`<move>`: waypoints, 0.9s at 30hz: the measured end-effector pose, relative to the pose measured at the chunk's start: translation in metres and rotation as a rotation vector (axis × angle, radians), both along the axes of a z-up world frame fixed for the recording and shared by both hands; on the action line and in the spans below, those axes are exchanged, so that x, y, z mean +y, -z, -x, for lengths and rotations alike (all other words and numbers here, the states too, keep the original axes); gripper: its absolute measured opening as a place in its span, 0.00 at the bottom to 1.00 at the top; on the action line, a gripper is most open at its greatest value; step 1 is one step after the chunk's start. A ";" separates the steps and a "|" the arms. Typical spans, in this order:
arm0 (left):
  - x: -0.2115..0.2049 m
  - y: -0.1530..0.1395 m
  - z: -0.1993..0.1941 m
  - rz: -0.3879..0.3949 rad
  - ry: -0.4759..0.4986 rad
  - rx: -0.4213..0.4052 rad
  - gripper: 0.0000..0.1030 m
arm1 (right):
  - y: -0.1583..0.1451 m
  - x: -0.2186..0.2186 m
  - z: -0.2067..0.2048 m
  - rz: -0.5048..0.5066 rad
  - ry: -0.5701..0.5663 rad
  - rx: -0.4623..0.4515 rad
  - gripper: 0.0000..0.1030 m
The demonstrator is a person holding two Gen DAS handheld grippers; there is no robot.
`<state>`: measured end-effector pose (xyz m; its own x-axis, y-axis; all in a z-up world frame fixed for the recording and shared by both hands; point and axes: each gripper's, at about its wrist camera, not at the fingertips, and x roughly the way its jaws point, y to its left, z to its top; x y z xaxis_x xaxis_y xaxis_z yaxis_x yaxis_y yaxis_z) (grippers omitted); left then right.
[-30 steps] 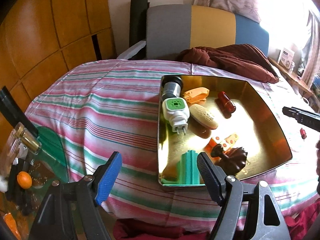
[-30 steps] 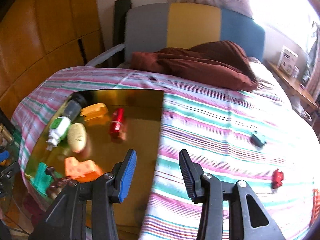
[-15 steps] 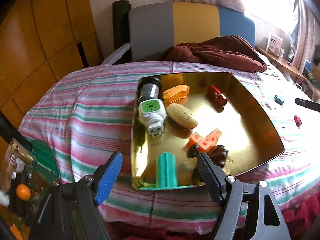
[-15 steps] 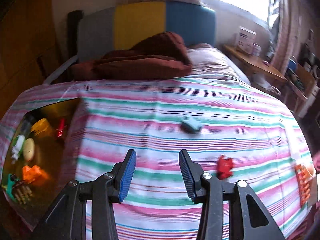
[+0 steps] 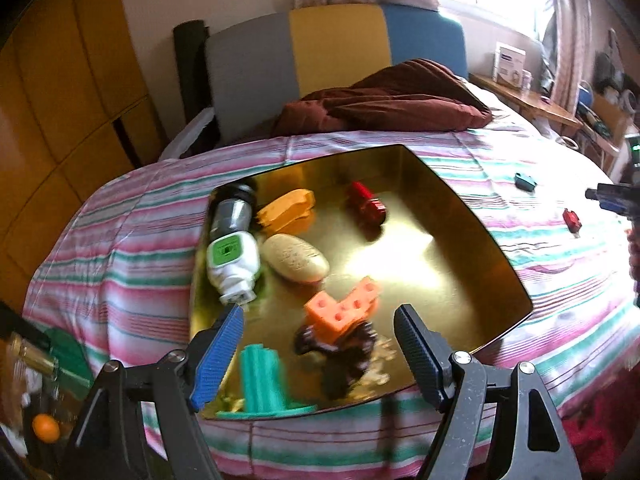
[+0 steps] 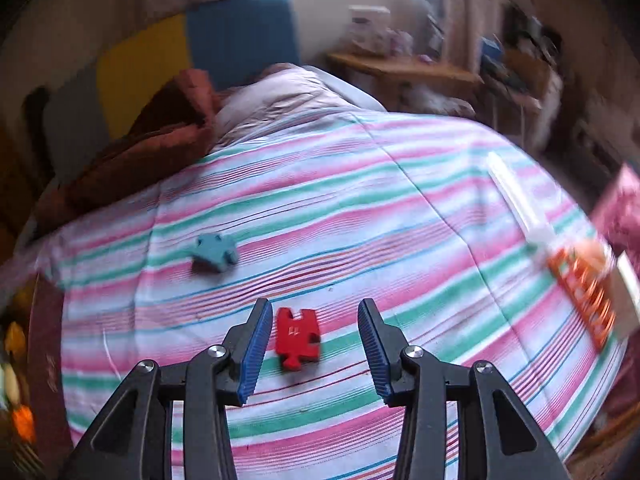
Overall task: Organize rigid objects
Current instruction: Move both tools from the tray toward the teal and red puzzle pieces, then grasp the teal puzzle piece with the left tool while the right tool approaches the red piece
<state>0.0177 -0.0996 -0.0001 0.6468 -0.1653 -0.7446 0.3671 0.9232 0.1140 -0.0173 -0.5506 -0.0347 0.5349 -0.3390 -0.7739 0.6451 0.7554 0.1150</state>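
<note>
Left claw [image 5: 318,346]: angled down over the near edge of the tray, jaws wide apart, nothing between the pads; blue pad on its left finger, dark ribbed pad on its right.
Right claw [image 6: 314,348]: angled down at the striped bedspread [image 6: 360,208], jaws partly open and holding nothing; the pads touch nothing.
Red piece [image 6: 298,338]: lies flat on the bedspread between the right claw's fingers, nearer the left one and apart from both.
Blue-grey piece [image 6: 214,252]: flat on the bedspread, ahead of the right claw and to its left, well apart from the red piece.
Orange packet [image 6: 584,284]: far right of the right claw, at the bed's edge, blurred.
Gold tray [image 5: 496,264]: sits on the bedspread straight ahead of the left claw, its near rim under the fingers.
Tray contents, left to right from the left claw: white plug-in device [image 5: 232,264] with a green face and a dark cylinder [image 5: 232,208] along the left wall; green ribbed block [image 5: 262,376] upright just inside the near rim, beside the left finger; orange clip [image 5: 286,210] and tan oval [image 5: 295,258] further in; orange block with holes [image 5: 342,312] leaning over a dark brown piece [image 5: 344,350] between the fingers; red car [image 5: 366,204] toward the far side.
Right part of tray: bare gold floor.
</note>
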 end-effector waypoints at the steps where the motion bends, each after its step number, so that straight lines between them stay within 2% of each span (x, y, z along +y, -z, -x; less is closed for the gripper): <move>1: -0.006 0.000 -0.001 -0.001 0.014 0.004 0.76 | -0.001 -0.002 0.001 -0.003 0.010 -0.002 0.43; 8: -0.049 0.000 -0.003 0.019 0.127 0.030 0.76 | 0.003 -0.010 0.004 -0.026 0.046 0.016 0.43; 11: -0.075 -0.002 -0.003 0.031 0.193 0.043 0.76 | 0.006 -0.019 0.009 -0.068 0.093 0.001 0.43; 20: -0.172 -0.009 -0.020 0.068 0.334 0.095 0.76 | 0.007 -0.038 0.024 -0.168 0.182 -0.044 0.43; 27: -0.255 0.008 -0.049 0.035 0.387 0.158 0.76 | 0.010 -0.042 0.026 -0.236 0.187 -0.055 0.43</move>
<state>0.0663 -0.3546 -0.0082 0.4100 -0.4005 -0.8194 0.6980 0.7161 -0.0008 -0.0428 -0.5928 -0.0443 0.5232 -0.2497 -0.8148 0.7585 0.5724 0.3116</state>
